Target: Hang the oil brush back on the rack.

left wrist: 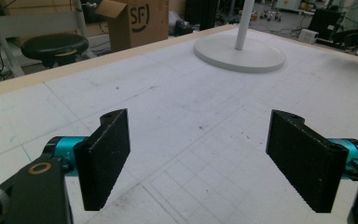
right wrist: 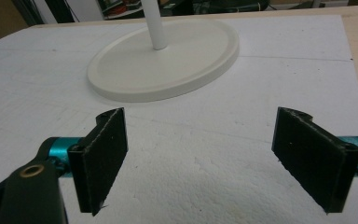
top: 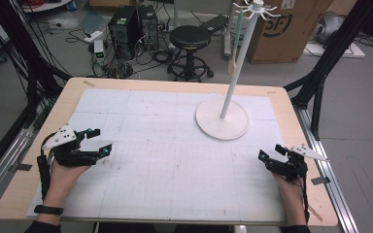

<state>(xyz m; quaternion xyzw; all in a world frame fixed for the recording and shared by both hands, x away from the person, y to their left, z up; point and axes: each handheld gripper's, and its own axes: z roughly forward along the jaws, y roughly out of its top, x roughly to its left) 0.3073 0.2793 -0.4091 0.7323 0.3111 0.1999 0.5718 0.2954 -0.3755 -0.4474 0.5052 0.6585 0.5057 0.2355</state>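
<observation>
Both my grippers idle, jaws wide, nothing between them: left gripper (top: 101, 141) near-left on the mat (top: 175, 160), right gripper (top: 268, 156) near-right. White hook stand (top: 229, 99) sits far-right of centre, closest to my right. Looks rigid, smooth, top-heavy with that tall pole (right wrist: 154, 23). I'd grip the pole low, just above the round base (right wrist: 168, 65), to avoid tipping.

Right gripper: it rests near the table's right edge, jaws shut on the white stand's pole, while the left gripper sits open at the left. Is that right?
Not quite. The right gripper is not shut on the pole; its jaws stand wide apart with nothing between them, short of the white stand, as the right gripper view shows. The rest holds: it sits near the table's right edge, and the left gripper is open at the left.
</observation>
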